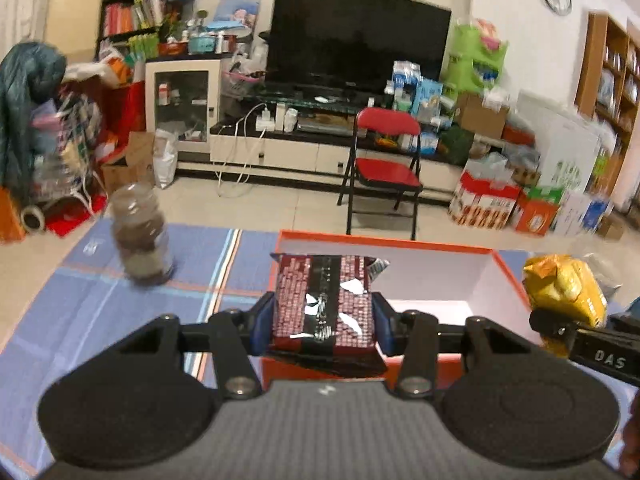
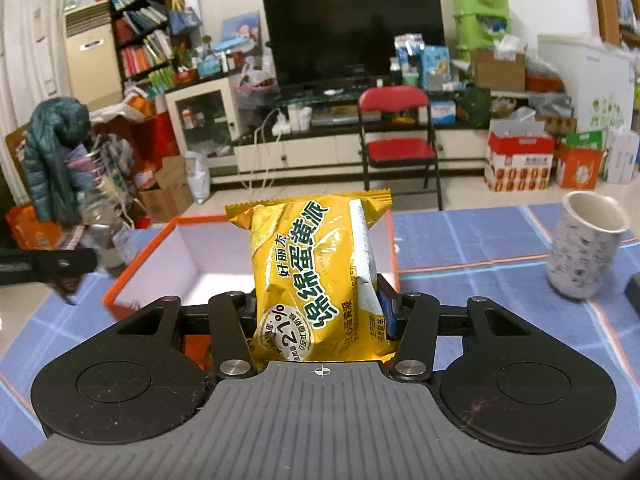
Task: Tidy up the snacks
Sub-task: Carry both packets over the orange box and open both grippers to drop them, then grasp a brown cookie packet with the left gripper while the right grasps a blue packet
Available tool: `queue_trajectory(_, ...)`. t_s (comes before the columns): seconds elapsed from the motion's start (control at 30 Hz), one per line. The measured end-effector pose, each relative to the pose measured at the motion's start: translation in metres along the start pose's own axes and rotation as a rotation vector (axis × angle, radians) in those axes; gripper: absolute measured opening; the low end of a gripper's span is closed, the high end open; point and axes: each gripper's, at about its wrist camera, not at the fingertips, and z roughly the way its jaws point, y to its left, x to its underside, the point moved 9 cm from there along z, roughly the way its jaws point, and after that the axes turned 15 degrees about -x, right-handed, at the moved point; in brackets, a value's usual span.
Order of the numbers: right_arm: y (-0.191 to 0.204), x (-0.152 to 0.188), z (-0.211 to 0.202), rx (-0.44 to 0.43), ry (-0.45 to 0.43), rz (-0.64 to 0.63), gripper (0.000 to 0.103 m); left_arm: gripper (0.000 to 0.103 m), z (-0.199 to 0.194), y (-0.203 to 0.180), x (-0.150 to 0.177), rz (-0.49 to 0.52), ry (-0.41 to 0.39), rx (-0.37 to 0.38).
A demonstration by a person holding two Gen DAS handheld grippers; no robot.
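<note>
My left gripper (image 1: 323, 320) is shut on a dark red snack packet (image 1: 324, 300) and holds it over the near left edge of an open orange box (image 1: 510, 280) with a white inside. My right gripper (image 2: 316, 300) is shut on a yellow custard pie packet (image 2: 316, 264) and holds it above the near right part of the same orange box (image 2: 136, 256). The yellow packet (image 1: 568, 292) and the right gripper also show at the right edge of the left wrist view. The box looks empty where its inside shows.
The box stands on a blue checked tablecloth (image 1: 120, 312). A clear jar (image 1: 140, 236) with brown contents stands on the cloth left of the box. A patterned white cup (image 2: 584, 244) stands to the right. A red folding chair (image 1: 384, 168) stands beyond the table.
</note>
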Motion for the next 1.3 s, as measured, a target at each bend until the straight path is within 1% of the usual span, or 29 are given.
queue_trajectory(0.1, -0.004, -0.007, 0.028, 0.015, 0.029, -0.010, 0.036, 0.047, 0.032, -0.015, -0.005, 0.002, 0.039, 0.007)
queue_trajectory(0.2, -0.008, -0.012, 0.048, 0.014, 0.043, -0.009, 0.036, 0.047, 0.055, -0.022, -0.005, -0.009, 0.076, 0.017)
queue_trajectory(0.37, -0.014, -0.017, 0.076, 0.017, 0.054, -0.010, 0.036, 0.047, 0.085, -0.027, -0.005, 0.005, 0.098, -0.019)
queue_trajectory(0.4, -0.016, -0.017, 0.082, 0.019, 0.063, -0.010, 0.037, 0.049, 0.090, -0.026, -0.004, 0.013, 0.104, -0.026)
queue_trajectory(0.43, -0.018, -0.017, 0.089, 0.023, 0.078, -0.011, 0.041, 0.051, 0.095, -0.027, -0.003, 0.018, 0.108, -0.034)
queue_trajectory(0.47, -0.020, -0.014, 0.093, 0.025, 0.093, -0.006, 0.042, 0.060, 0.097, -0.027, -0.002, 0.017, 0.110, -0.039)
queue_trajectory(0.5, -0.023, -0.013, 0.094, 0.021, 0.095, 0.012, 0.042, 0.064, 0.096, -0.025, -0.002, 0.013, 0.113, -0.041)
queue_trajectory(0.53, -0.025, -0.014, 0.090, 0.011, 0.085, 0.031, 0.046, 0.064, 0.092, -0.022, -0.002, 0.001, 0.109, -0.036)
queue_trajectory(0.57, -0.027, -0.015, 0.082, 0.006, 0.069, 0.042, 0.049, 0.066, 0.087, -0.018, -0.003, -0.009, 0.102, -0.029)
queue_trajectory(0.6, -0.029, -0.016, 0.071, 0.008, 0.047, 0.043, 0.055, 0.068, 0.078, -0.014, -0.004, -0.018, 0.091, -0.021)
queue_trajectory(0.73, -0.034, -0.010, 0.002, 0.044, -0.033, 0.016, 0.064, 0.072, 0.032, 0.016, 0.000, -0.080, 0.042, 0.007)
queue_trajectory(0.77, -0.034, -0.003, -0.018, 0.056, -0.046, 0.008, 0.065, 0.078, 0.019, 0.026, 0.005, -0.100, 0.030, 0.002)
queue_trajectory(0.8, -0.033, 0.006, -0.035, 0.064, -0.052, 0.000, 0.067, 0.091, 0.006, 0.036, 0.011, -0.116, 0.025, -0.009)
queue_trajectory(0.83, -0.031, 0.015, -0.049, 0.069, -0.049, -0.009, 0.067, 0.100, -0.006, 0.046, 0.020, -0.122, 0.026, -0.022)
queue_trajectory(0.87, -0.029, 0.024, -0.062, 0.074, -0.042, -0.019, 0.067, 0.102, -0.017, 0.056, 0.028, -0.129, 0.021, -0.042)
queue_trajectory(0.97, -0.022, 0.057, -0.091, 0.095, -0.013, -0.026, 0.071, 0.102, -0.045, 0.077, 0.057, -0.113, 0.024, -0.076)
queue_trajectory(1.03, -0.017, 0.075, -0.103, 0.103, -0.002, -0.011, 0.072, 0.102, -0.058, 0.092, 0.074, -0.146, 0.039, -0.111)
queue_trajectory(1.07, -0.015, 0.081, -0.107, 0.100, 0.000, 0.000, 0.072, 0.102, -0.061, 0.097, 0.081, -0.163, 0.053, -0.117)
queue_trajectory(1.13, -0.008, 0.084, -0.107, 0.091, 0.003, -0.009, 0.073, 0.102, -0.063, 0.103, 0.094, -0.187, 0.083, -0.127)
queue_trajectory(1.23, 0.004, 0.084, -0.105, 0.094, -0.013, -0.092, 0.073, 0.102, -0.059, 0.098, 0.104, -0.167, 0.099, -0.130)
queue_trajectory(1.3, 0.013, 0.084, -0.100, 0.037, -0.015, -0.095, 0.073, 0.102, -0.055, 0.096, 0.111, -0.179, 0.111, -0.120)
